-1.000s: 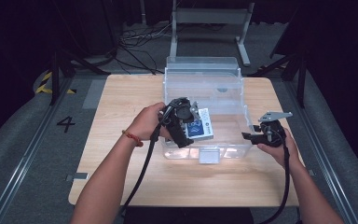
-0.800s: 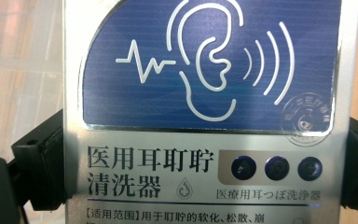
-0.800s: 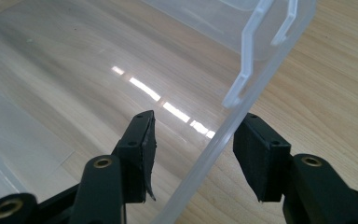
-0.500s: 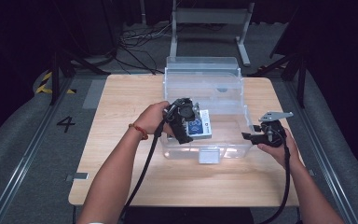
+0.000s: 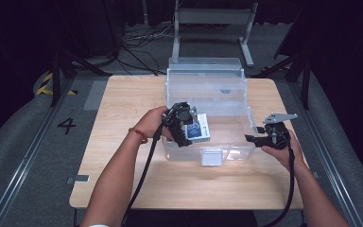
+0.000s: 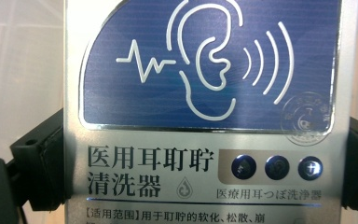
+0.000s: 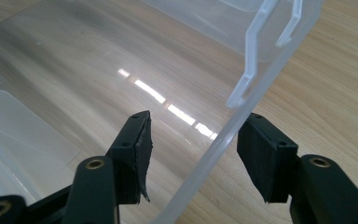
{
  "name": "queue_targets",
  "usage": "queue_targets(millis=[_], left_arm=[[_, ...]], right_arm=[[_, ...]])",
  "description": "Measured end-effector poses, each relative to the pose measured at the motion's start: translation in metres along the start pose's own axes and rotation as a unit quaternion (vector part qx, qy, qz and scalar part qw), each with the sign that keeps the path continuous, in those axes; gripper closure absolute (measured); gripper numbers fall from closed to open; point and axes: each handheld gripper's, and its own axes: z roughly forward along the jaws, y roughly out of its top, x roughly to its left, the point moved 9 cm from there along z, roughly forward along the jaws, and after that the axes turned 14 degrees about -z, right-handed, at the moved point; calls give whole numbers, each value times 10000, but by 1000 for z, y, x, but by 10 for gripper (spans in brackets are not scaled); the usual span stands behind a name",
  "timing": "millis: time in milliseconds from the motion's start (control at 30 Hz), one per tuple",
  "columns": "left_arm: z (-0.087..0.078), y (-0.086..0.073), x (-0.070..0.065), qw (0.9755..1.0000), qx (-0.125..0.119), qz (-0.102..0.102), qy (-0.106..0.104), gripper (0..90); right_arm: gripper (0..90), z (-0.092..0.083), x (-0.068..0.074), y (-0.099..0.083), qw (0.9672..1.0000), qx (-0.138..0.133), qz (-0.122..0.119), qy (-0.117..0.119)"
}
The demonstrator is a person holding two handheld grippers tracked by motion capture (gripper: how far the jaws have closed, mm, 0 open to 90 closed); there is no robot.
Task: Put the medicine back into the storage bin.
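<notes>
Left tongs (image 5: 189,124) are pinching the ear-wax cleaner box (image 5: 197,127) by its two side edges, printed face toward the gripper camera, pads (image 6: 39,168) pressed on the card. Since a second ago that hand has come down and in: the box now sits lower, past the near-left wall of the clear plastic bin (image 5: 208,85), heading for the floor of it. So the placing step looks nearly done; a release should follow once the box rests on the bottom, though I can't tell from here whether it touches yet. Right tongs (image 5: 254,138) are spread, straddling the bin's right-hand rim (image 7: 223,135) with one pad inside and one outside, neither one pressing on it. Those jaws have just been opening, with the wall between them, so the steadying grip on the bin appears to be let go. The bin stands on the wooden surface (image 5: 123,109) on its own; risk is it slides if the left hand nudges it.
</notes>
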Motion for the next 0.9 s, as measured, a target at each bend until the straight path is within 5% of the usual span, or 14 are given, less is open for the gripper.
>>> queue_targets(millis=[333,700,900], left_arm=[[-1,-4,0,9999,-124,-111,13,31],[-6,-13,2,9987,-125,-484,-60,18],[-9,-17,4,9989,-126,-454,-24,10]], right_arm=[[446,0,0,0,10000,-18,0,30],[441,0,1,0,10000,-23,1,46],[437,0,1,0,10000,-26,-3,54]])
